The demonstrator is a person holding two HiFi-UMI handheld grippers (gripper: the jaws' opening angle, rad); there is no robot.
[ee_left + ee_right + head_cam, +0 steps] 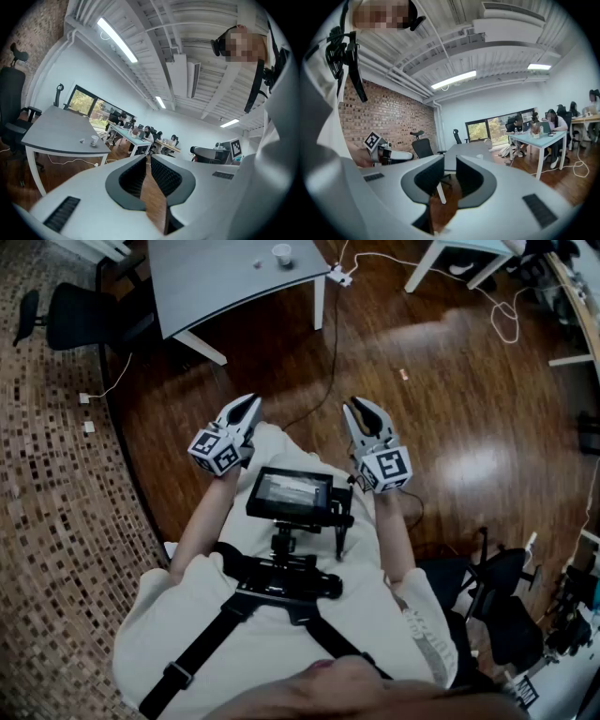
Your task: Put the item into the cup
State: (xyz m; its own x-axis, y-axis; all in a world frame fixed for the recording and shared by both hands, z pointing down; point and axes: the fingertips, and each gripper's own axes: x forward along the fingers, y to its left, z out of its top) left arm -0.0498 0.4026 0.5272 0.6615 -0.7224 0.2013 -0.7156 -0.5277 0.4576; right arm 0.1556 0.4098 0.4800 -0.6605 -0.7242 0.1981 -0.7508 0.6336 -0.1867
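A white cup (281, 253) stands on the grey table (216, 282) far ahead, with a small pale item (257, 263) just to its left. Both also show small in the left gripper view, the cup (94, 139) right of the item (82, 140). My left gripper (247, 407) hangs over the wooden floor in front of the person's chest, well short of the table. Its jaws (147, 158) meet at the tips with nothing between them. My right gripper (362, 412) is level with it to the right. Its jaws (450, 161) stand a narrow gap apart and hold nothing.
A black office chair (80, 315) stands left of the table. A cable (328, 352) runs across the floor to a white power strip (339, 277). A second white table (459, 254) is at the back right. A small monitor (292, 495) rides on the person's chest rig.
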